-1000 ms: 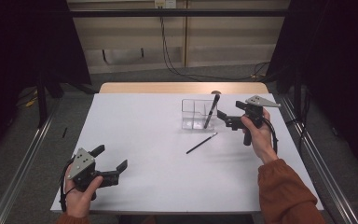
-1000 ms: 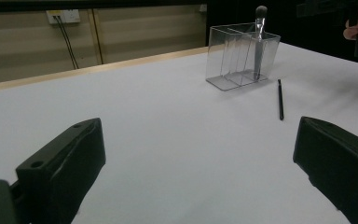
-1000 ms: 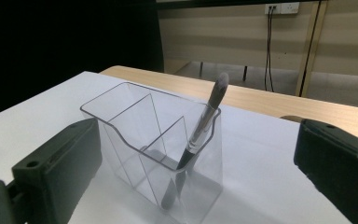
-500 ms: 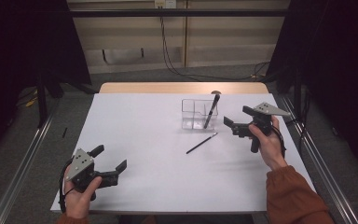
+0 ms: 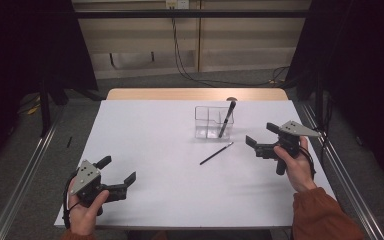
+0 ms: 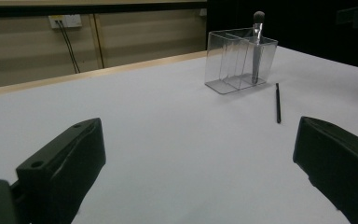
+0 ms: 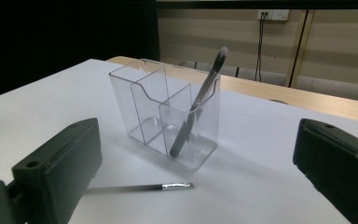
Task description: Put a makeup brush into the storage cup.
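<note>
The right gripper [image 5: 261, 139] has its jaws wide and empty; the thin brush [image 7: 140, 187] lies flat just ahead of them, beside the holder [image 7: 168, 119]. Light, stiff and slippery, it probably wants a mid-handle pinch. The left gripper [image 5: 116, 171] also gapes, far off.

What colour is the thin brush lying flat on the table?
The thin brush has a black handle with a silvery metal band near the tip, best seen in the right gripper view.
</note>
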A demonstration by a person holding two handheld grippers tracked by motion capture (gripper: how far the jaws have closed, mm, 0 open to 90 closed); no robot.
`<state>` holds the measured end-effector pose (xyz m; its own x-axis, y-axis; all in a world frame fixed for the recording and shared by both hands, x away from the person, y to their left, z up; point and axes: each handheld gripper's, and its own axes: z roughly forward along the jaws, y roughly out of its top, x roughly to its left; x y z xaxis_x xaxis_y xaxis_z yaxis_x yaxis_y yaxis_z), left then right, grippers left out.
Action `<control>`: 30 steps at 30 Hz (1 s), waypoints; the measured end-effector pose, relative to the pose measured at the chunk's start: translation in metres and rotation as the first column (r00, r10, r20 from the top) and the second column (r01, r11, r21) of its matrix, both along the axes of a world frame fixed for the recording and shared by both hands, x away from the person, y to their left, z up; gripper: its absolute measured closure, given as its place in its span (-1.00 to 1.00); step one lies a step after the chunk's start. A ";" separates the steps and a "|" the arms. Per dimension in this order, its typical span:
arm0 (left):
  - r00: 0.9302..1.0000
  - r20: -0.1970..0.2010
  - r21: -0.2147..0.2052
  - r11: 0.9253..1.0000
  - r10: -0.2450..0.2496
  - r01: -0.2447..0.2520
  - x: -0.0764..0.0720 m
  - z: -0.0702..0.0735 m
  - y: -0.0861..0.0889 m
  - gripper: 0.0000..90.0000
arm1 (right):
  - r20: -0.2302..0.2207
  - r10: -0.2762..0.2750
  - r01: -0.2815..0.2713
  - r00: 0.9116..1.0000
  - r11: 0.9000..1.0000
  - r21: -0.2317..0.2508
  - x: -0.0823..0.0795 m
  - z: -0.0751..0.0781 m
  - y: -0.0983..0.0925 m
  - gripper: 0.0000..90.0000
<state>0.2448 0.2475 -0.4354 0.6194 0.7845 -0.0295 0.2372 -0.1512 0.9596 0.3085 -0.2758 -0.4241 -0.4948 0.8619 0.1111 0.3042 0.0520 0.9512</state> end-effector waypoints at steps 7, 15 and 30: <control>1.000 -0.003 -0.001 1.000 0.002 -0.002 0.000 0.000 0.000 -0.95 | -0.016 0.001 -0.001 1.000 1.000 0.018 -0.012 -0.011 -0.003 -0.98; 1.000 -0.001 -0.009 1.000 0.004 -0.004 -0.001 0.000 0.003 -0.95 | -0.004 -0.002 0.002 1.000 1.000 0.006 -0.034 -0.013 -0.007 -0.98; 1.000 -0.004 -0.017 1.000 0.013 -0.013 -0.001 -0.001 0.004 -0.95 | -0.017 -0.005 0.005 1.000 1.000 -0.012 -0.064 -0.022 -0.014 -0.99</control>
<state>0.2441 0.2517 -0.4363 0.6093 0.7917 -0.0451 0.2430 -0.1322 0.9610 0.2446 -0.2900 -0.4462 -0.4884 0.8658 0.1089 0.3206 0.0620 0.9452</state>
